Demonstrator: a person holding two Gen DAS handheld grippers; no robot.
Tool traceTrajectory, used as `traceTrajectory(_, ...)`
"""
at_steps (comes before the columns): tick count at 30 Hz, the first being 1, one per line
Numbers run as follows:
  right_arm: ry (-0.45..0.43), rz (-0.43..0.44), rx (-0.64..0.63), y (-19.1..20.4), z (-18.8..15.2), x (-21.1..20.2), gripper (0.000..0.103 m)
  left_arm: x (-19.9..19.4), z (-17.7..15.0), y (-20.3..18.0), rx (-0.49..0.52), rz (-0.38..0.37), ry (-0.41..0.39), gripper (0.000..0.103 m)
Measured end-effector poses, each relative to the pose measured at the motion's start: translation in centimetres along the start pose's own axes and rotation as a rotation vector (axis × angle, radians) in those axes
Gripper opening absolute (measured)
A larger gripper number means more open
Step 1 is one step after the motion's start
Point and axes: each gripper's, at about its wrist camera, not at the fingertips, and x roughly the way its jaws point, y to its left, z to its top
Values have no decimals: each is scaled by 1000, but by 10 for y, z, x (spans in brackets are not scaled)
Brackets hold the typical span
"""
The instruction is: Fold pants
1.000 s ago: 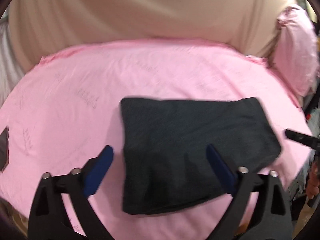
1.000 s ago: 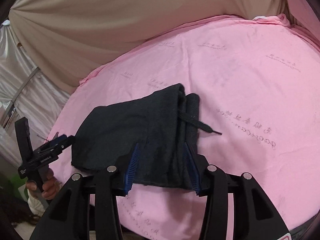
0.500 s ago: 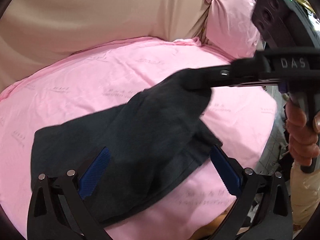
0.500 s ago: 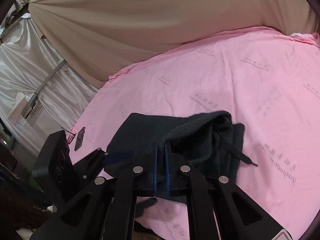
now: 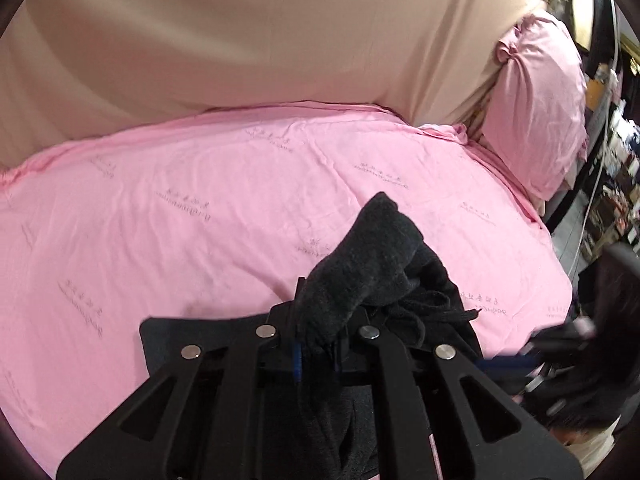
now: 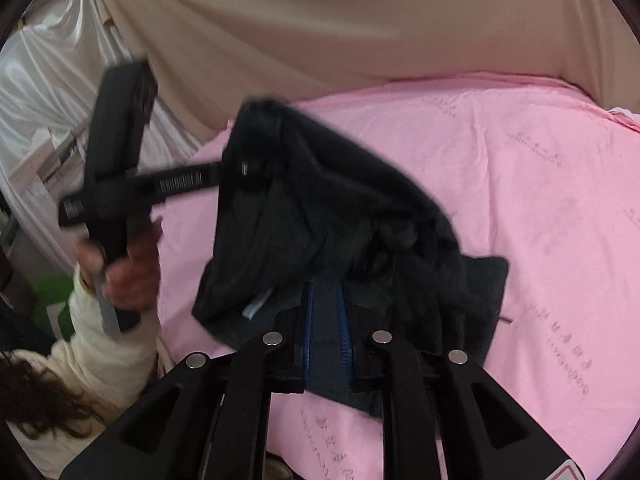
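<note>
The dark grey pants (image 5: pixel 372 264) are bunched and lifted off the pink bed sheet (image 5: pixel 200 208). My left gripper (image 5: pixel 316 356) is shut on a thick fold of the pants, with the drawstring (image 5: pixel 432 316) hanging beside it. In the right wrist view the pants (image 6: pixel 332 208) hang between both grippers. My right gripper (image 6: pixel 326 328) is nearly shut with pants cloth across its blue pads. The left gripper also shows in the right wrist view (image 6: pixel 244 168), clamped on the raised upper corner of the pants.
A beige drape (image 5: pixel 280 40) backs the bed. A pink pillow (image 5: pixel 536 108) stands at the right end. Cluttered shelves (image 5: pixel 616 160) lie beyond the bed's right edge. White curtains (image 6: pixel 52 92) hang left of the bed. The person's hand (image 6: pixel 128 264) holds the left gripper's handle.
Both grippers closed on the pants, which lay folded flat on the sheet a second ago. The pants are now lifted and bunched, and the left gripper has raised its corner.
</note>
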Motion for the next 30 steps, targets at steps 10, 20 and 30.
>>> traceTrajectory(10, -136, 32, 372, -86, 57, 58, 0, -29, 19, -31, 100, -15, -6, 9)
traceTrajectory(20, -153, -93, 501, -133, 5, 13, 2, -5, -2, -73, 168, -41, 33, 10)
traceTrajectory(30, -250, -26, 511, -138, -41, -55, 41, 23, -66, -125, 187, -292, 137, 93)
